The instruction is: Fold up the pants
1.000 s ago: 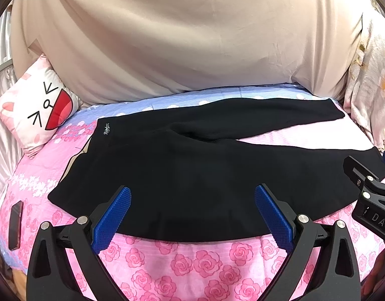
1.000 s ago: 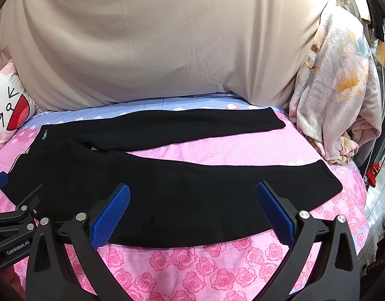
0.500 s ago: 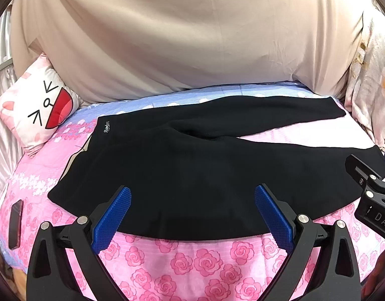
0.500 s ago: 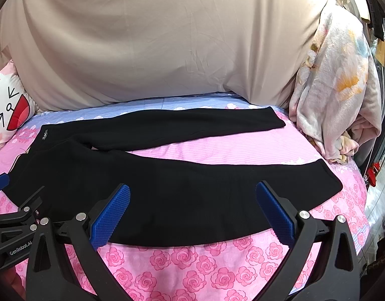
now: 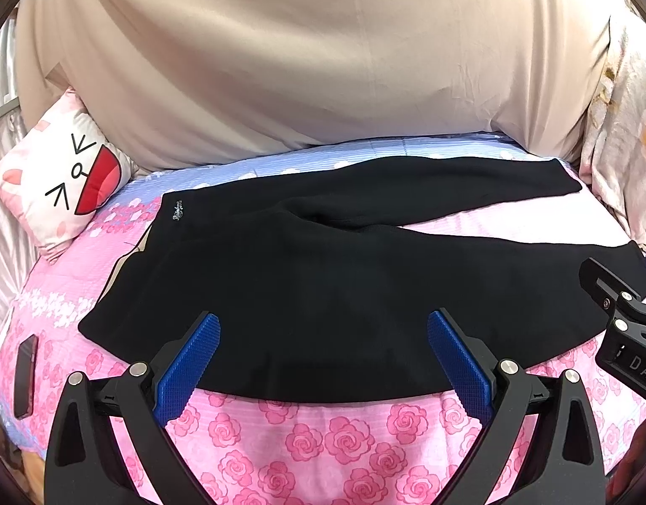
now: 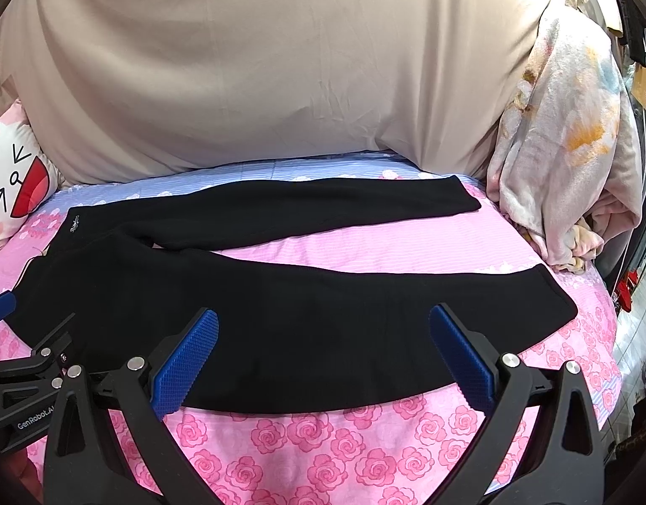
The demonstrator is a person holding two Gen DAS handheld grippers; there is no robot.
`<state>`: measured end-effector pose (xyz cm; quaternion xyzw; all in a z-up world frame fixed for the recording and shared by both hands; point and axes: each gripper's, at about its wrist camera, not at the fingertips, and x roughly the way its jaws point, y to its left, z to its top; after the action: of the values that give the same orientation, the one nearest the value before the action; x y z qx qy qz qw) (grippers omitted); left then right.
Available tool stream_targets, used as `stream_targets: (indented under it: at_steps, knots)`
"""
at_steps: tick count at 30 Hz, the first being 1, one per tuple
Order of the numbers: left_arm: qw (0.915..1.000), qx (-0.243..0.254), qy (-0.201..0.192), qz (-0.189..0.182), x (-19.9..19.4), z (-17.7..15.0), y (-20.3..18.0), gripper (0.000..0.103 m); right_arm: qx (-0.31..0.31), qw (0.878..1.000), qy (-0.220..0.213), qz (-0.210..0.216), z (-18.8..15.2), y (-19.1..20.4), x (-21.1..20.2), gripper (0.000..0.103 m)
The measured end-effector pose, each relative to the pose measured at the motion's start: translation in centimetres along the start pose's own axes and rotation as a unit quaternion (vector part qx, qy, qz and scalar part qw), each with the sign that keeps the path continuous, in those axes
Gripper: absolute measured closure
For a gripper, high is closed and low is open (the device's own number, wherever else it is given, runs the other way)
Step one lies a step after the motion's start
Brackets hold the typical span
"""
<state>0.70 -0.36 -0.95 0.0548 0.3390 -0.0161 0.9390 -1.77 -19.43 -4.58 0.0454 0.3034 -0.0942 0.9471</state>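
Observation:
Black pants (image 5: 323, 277) lie flat on the bed, waistband to the left, both legs spread apart and running to the right. They also show in the right wrist view (image 6: 306, 320). My left gripper (image 5: 323, 357) is open and empty, hovering over the near edge of the hip part. My right gripper (image 6: 323, 353) is open and empty over the near leg. The right gripper's body shows at the right edge of the left wrist view (image 5: 622, 328). The left gripper's body shows at the lower left of the right wrist view (image 6: 32, 374).
The bed has a pink rose sheet (image 5: 323, 442). A beige duvet (image 5: 314, 63) is heaped behind the pants. A cat-face pillow (image 5: 57, 181) lies at the left, a floral blanket (image 6: 571, 143) at the right. A dark phone (image 5: 26, 370) lies by the left bed edge.
Both views have shifted very slightly; the pants lie as before and both grippers stay open.

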Motion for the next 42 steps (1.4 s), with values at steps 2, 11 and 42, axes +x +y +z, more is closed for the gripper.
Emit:
stream_targets:
  at_steps: [2, 11, 42]
  knots:
    - [1.0, -0.001, 0.002, 0.001, 0.1, 0.0, 0.0, 0.006, 0.0, 1.0, 0.0, 0.0, 0.0, 0.0, 0.0, 0.005]
    - [1.0, 0.002, 0.005, 0.0, 0.4, 0.1, -0.1, 0.006, -0.001, 1.0, 0.004, 0.002, 0.0, 0.0, 0.4, 0.005]
    - [0.9993, -0.025, -0.014, 0.024, 5.7, 5.7, 3.9, 0.006, 0.024, 0.996, -0.085, 0.033, 3.6, -7.4, 5.4, 0.005]
